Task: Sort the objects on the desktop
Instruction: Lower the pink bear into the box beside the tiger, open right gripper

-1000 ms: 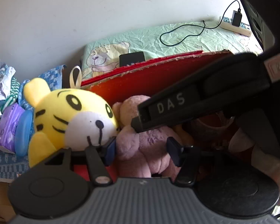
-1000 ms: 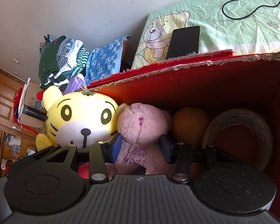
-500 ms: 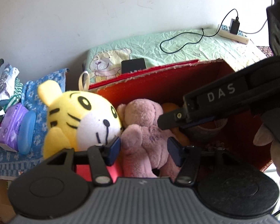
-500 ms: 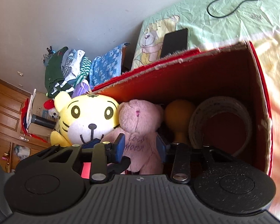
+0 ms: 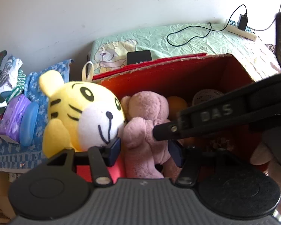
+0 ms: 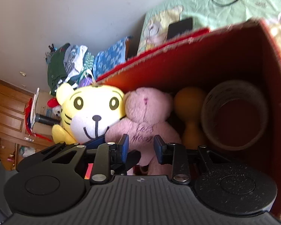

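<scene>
A red cardboard box (image 5: 234, 71) (image 6: 224, 52) holds a pink plush bear (image 5: 146, 131) (image 6: 148, 120), a yellow tiger plush (image 5: 80, 112) (image 6: 91, 110), an orange dumbbell-shaped toy (image 6: 191, 112) and a roll of tape (image 6: 234, 116). My left gripper (image 5: 146, 151) is open, its blue pads on either side of the bear's legs. My right gripper (image 6: 141, 147) is open just in front of the bear's belly; it also shows in the left wrist view (image 5: 215, 120), crossing from the right.
The box stands on a green bear-print cloth (image 5: 196, 41) with a black phone (image 5: 138, 57), a black cable (image 5: 189, 35) and a power strip (image 5: 241, 28). At the left lie folded clothes (image 5: 7, 78), a purple pack (image 5: 14, 120) and a blue case (image 5: 29, 123).
Both grippers have drawn back and up from the box, so more of the box interior shows. The pink bear stays in the box. The right gripper has pulled away to the right.
</scene>
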`<state>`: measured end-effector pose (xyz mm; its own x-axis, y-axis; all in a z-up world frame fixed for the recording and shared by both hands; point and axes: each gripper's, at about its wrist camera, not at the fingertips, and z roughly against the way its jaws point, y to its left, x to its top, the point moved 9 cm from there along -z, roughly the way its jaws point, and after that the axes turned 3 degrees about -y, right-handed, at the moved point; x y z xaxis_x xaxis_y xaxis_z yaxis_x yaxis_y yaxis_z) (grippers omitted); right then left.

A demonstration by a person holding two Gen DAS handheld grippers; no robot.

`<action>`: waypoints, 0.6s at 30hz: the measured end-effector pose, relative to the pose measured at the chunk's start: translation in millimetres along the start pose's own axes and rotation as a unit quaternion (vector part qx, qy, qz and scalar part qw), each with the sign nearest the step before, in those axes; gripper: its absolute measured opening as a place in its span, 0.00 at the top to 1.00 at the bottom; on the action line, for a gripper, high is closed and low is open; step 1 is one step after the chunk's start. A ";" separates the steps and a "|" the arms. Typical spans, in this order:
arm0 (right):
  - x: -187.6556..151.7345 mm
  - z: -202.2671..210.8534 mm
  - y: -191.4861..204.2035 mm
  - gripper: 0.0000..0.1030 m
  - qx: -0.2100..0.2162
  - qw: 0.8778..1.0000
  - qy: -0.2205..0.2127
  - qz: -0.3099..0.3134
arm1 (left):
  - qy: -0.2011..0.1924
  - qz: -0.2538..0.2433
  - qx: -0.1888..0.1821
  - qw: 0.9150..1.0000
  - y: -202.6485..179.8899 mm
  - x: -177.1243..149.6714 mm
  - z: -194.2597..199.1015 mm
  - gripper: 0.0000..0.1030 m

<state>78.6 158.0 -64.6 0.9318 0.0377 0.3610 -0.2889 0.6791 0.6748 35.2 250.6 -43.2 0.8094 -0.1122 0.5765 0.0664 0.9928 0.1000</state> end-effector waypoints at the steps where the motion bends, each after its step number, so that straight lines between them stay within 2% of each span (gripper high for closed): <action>1: 0.9 4.2 -0.6 0.68 -0.007 1.000 -0.008 0.004 | 0.001 0.002 0.001 1.000 -0.2 0.6 0.3 0.40; 5: 0.7 17.8 -6.4 0.66 -0.045 0.998 -0.031 0.021 | -0.001 0.000 0.012 1.000 -3.9 3.0 3.6 0.34; 7: -0.5 21.5 -11.1 0.62 -0.058 0.997 -0.039 0.019 | -0.004 -0.003 0.019 1.000 -6.0 3.3 6.0 0.31; 11: -5.8 28.0 -19.0 0.60 -0.074 0.996 -0.048 0.012 | -0.008 -0.001 0.025 1.000 -8.6 3.3 12.2 0.29; 16: -11.6 38.2 -13.6 0.60 -0.094 0.993 -0.065 0.036 | -0.010 0.003 0.038 0.999 -8.9 0.9 20.5 0.29; 18: -13.3 42.1 -12.3 0.60 -0.110 0.990 -0.072 0.044 | -0.010 0.005 0.042 0.999 -9.3 -0.8 23.0 0.25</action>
<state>60.5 118.2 -50.5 0.8596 0.0094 0.5109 -0.2981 0.8213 0.4864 20.5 240.5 -25.9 0.7981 -0.1043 0.5935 0.0087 0.9868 0.1618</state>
